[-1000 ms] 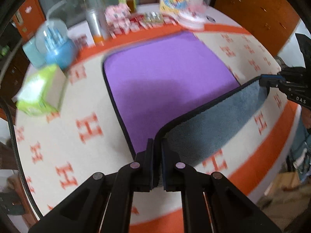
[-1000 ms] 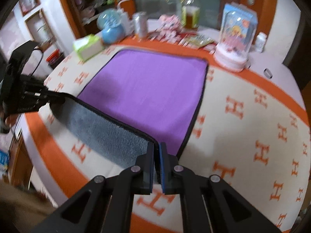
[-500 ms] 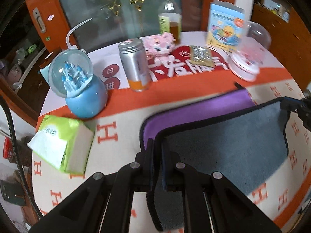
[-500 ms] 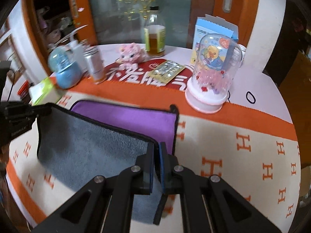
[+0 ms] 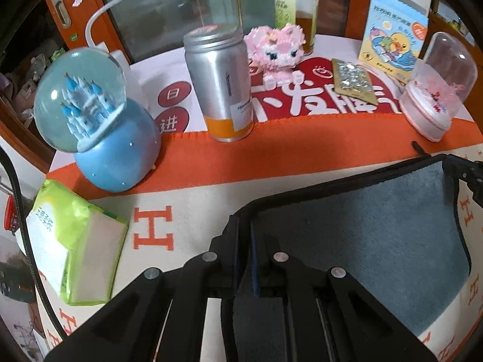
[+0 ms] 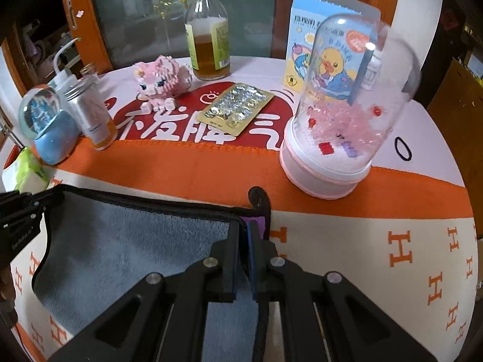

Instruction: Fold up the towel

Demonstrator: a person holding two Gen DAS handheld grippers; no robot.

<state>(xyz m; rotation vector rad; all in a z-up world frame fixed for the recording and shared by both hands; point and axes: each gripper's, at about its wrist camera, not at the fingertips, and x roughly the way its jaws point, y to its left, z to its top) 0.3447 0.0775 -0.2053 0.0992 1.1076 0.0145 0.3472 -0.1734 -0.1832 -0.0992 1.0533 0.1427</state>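
We see the left tongs [image 5: 244, 241] clenched on a corner of the towel [image 5: 362, 241], its black-trimmed edge pinched between the two fingers. Right tongs [image 6: 245, 241] likewise clenched on the other corner of the same towel [image 6: 120, 247]. Towel lies on the desk [image 6: 362, 256], gray side up, folded over on itself; a sliver of purple side [image 6: 255, 221] peeks out just past the right tongs, next to a black hanging loop [image 6: 258, 199]. The edge between the two corners runs along the near side of the orange band of the desk cover.

In the left view the right tongs [image 5: 465, 172] show at the far right edge, holding their corner. In the right view the left tongs [image 6: 18, 211] show at the far left edge.

Behind the towel, well apart from it: snow globe [image 5: 90, 126], silver can [image 5: 222, 84] upright, pink block cat [image 5: 276, 49], bottle [image 6: 208, 33] of amber liquid, blister pack [image 6: 237, 107], clear dome [image 6: 341, 114] on a pink base, cartoon box [image 5: 392, 33]. Green tissue pack [image 5: 72, 244] sits left of the left tongs, near but not touching. Black hair tie [image 6: 403, 148] lies right of the dome.
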